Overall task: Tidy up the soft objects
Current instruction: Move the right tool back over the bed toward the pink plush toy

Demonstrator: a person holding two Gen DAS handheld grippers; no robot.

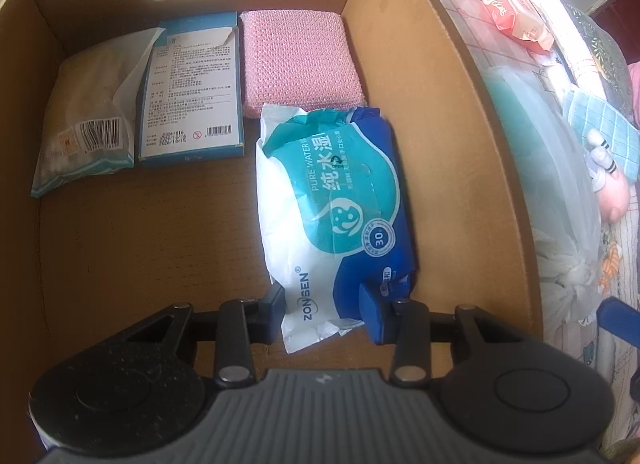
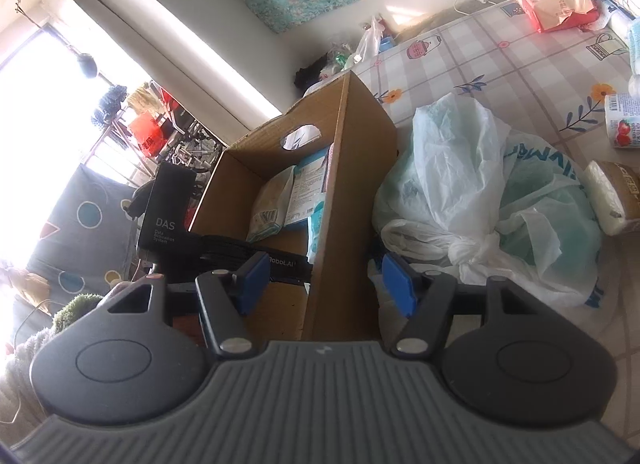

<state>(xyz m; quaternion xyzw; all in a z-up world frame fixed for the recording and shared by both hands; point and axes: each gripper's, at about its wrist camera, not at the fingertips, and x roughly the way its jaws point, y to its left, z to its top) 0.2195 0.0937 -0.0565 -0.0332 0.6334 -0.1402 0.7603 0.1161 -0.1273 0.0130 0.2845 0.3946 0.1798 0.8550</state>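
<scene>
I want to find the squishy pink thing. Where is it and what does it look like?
Look inside the cardboard box, at the far corner under the handle hole. The pink sponge pad lies flat there, beside a blue-and-white carton. It is the only pink, bumpy thing in the box.

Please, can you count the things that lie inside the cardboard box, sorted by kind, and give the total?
Soft plastic packs: 2, the blue and white wet wipes pack and the pale tissue pack with a barcode
Flat blue and white paper boxes with printed text: 1
Pink knitted square pads: 1
Total: 4 things inside the brown cardboard box
</scene>
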